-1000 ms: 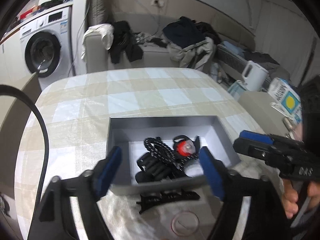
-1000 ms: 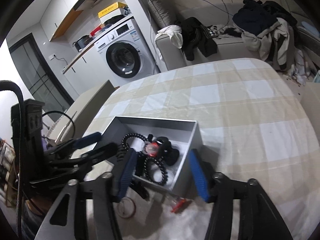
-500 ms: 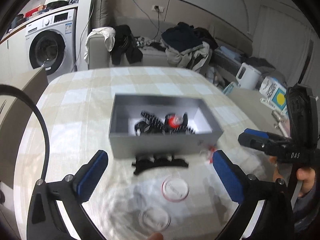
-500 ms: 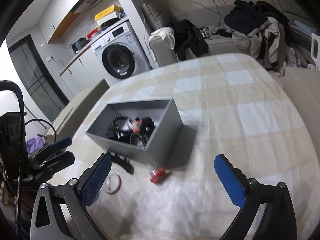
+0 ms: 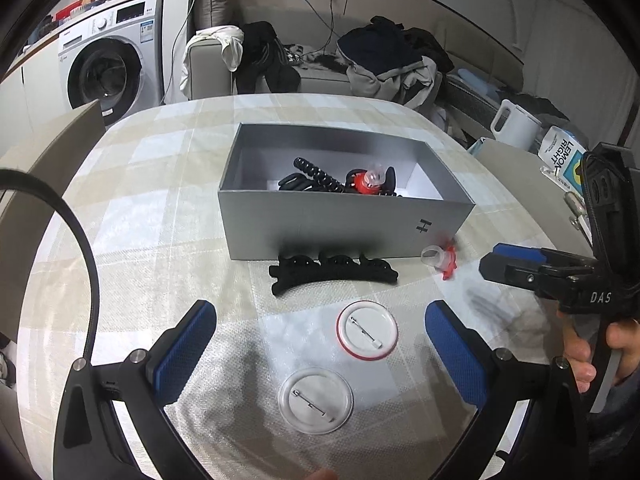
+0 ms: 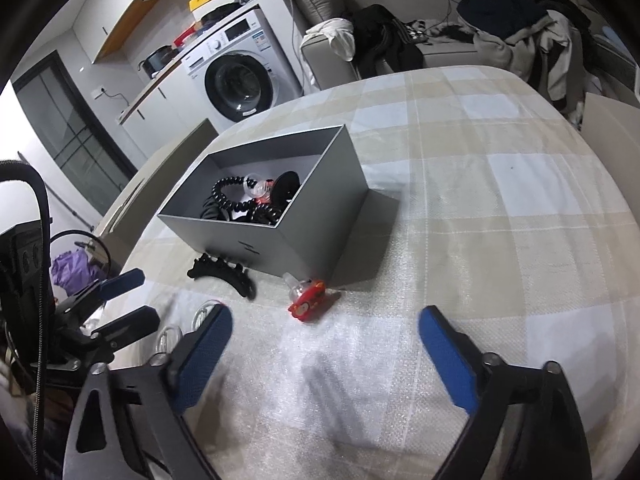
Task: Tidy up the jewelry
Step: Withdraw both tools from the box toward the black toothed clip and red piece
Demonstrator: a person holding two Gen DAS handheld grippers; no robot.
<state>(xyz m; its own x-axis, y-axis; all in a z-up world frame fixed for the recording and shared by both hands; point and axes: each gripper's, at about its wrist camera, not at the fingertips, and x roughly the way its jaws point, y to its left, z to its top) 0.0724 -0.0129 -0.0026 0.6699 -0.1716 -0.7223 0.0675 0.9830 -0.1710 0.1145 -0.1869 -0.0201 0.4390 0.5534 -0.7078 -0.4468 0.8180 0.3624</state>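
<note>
Lying crosswise before the grey box (image 5: 344, 222), black hair claw (image 5: 332, 274), long axis left-right.

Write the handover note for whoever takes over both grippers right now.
Left gripper: jaws open, empty, above the two round pin badges.
Right gripper: jaws open, empty, facing the red clip.
Grey box on the checked table: black coil hair ties and a red piece already inside.
Left to do: black claw clip against the box front, the red clip and both badges lie outside.
</note>
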